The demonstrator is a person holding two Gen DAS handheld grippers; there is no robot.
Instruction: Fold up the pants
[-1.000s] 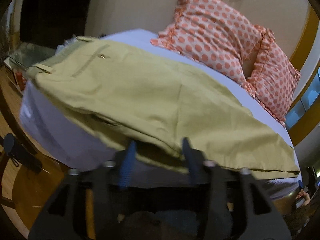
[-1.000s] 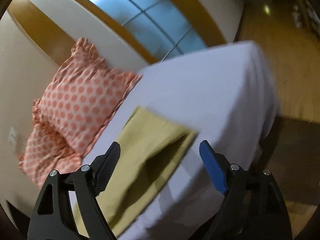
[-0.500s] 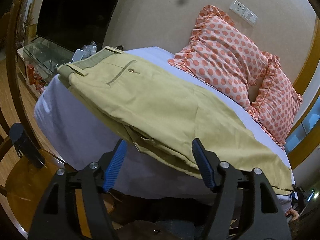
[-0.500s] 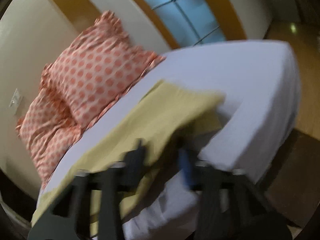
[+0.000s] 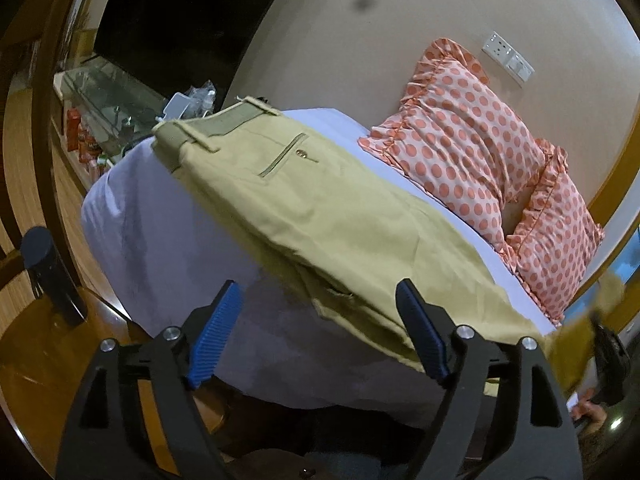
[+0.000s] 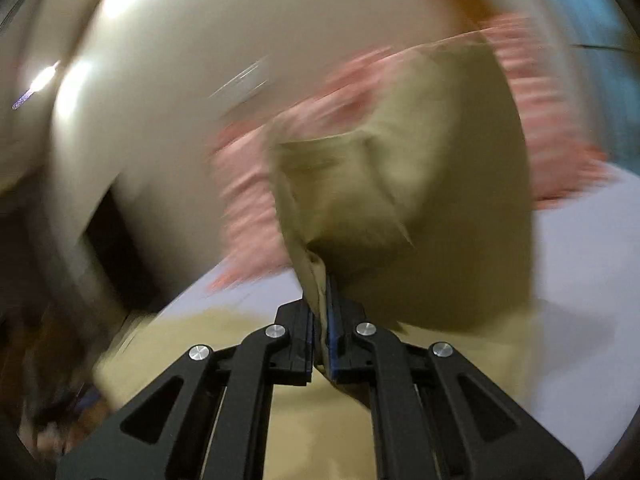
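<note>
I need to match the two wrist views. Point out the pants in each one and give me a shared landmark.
Left wrist: the pants lie flat on the bed, waistband upper left, hem running to the right edge.
Right wrist: the pants fill the centre, hem lifted and pinched in the right gripper.
Shared landmark: the polka-dot pillows, a pink blur in the right view.

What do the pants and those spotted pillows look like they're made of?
Pants: matte khaki woven cloth, probably cotton twill; it creases crisply and has a stitched welt pocket with a button. Pillows: thin, soft printed fabric with gathered ruffle edges; fibre unclear.
</note>
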